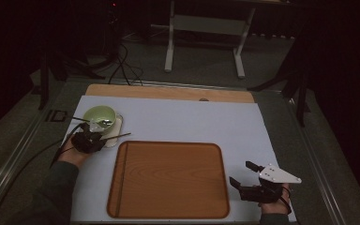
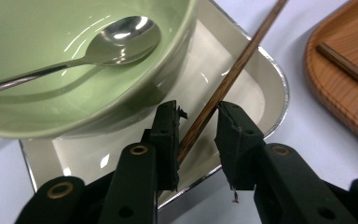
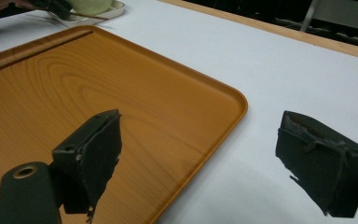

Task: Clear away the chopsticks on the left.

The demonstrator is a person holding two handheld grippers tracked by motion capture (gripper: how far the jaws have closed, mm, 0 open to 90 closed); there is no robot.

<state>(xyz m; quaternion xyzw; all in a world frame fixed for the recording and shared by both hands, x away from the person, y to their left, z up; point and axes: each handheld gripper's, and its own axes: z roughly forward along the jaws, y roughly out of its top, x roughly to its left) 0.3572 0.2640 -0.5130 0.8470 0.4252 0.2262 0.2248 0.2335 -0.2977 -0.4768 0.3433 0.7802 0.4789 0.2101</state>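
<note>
We are bringing the left gripper [image 2: 196, 140] around the thin dark wooden chopstick [image 2: 228, 79], which is lying slantwise across the shiny metal tray [image 2: 270, 93] beside the pale green bowl [image 2: 74, 107]; its long axis is running up and away between our narrowed jaws, apparently not yet pinched. The right gripper [image 3: 214, 158] is waiting wide open, well apart, by the orange wooden tray [image 3: 51, 84]

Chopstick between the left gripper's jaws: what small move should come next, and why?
Probably close the left gripper a little more, until both pads touch the chopstick. The stick passes between the jaws with gaps on each side, lying across the metal dish beside the green bowl. Lifting now would likely leave it behind.
</note>
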